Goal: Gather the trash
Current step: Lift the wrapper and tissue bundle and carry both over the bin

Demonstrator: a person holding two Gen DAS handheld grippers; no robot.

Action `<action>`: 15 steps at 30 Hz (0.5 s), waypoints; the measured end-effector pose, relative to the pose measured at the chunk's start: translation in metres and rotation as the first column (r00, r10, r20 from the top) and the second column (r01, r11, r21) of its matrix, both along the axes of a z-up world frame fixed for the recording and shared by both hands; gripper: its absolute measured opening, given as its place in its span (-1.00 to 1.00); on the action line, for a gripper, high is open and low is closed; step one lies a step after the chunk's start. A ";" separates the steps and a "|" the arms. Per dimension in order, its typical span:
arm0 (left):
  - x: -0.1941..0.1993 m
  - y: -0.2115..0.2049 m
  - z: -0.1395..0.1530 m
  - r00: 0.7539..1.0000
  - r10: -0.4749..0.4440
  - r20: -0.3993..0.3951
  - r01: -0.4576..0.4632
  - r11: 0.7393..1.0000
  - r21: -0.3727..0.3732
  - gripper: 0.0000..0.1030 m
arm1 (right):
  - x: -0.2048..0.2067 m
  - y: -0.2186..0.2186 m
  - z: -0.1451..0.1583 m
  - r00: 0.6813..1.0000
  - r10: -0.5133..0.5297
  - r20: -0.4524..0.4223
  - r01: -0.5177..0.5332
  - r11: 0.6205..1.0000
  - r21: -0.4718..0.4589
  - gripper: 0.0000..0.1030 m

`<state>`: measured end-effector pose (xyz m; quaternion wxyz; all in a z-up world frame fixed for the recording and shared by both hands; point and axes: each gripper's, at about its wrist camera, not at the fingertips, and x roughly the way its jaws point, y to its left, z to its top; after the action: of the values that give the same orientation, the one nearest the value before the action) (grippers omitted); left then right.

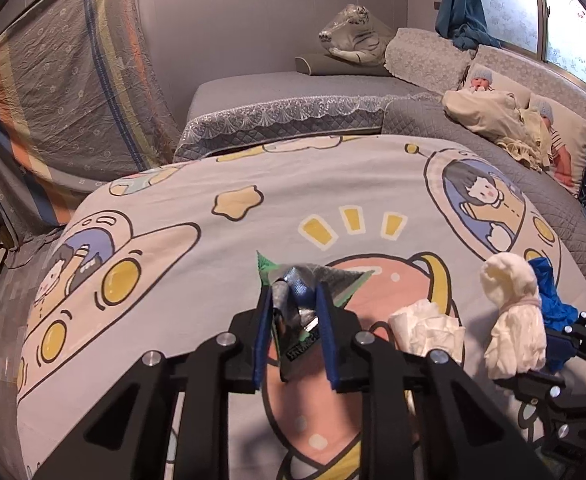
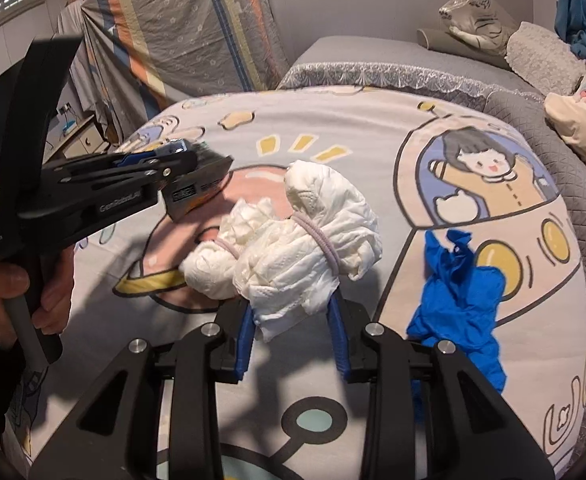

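A cartoon-print blanket (image 2: 333, 128) fills both views, soft and flat, serving as the pickup surface. At centre, the right gripper (image 2: 293, 320) pinches a crumpled white tissue bundle (image 2: 313, 240). A limp blue glove (image 2: 461, 300) lies lower right. Left of centre, the left gripper (image 1: 293, 320) clamps a shiny foil wrapper (image 1: 313, 284), lifted for disposal.

Bedsheet (image 1: 253, 184) pale grey, printed with yellow stars, pink planet and cartoon cats in beige saucers; wrapper (image 1: 325, 280) silver with green edges; tissue bundle (image 2: 313, 236) white, tied with pale lilac band; glove (image 2: 459, 296) bright blue; both claws black with blue pads (image 2: 245, 340).
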<state>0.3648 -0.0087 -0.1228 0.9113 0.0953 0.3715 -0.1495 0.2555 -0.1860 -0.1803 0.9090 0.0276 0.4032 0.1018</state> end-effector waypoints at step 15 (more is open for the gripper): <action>-0.047 0.028 0.025 0.999 0.035 0.026 -0.033 0.996 -0.081 -0.74 | -0.047 -0.018 0.032 0.999 -0.003 0.049 0.000 0.999 0.050 -0.41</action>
<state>0.3183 0.0194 -0.0980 0.9218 0.0543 0.3544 -0.1475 0.2081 -0.2042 -0.1488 0.9177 0.0483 0.3781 0.1120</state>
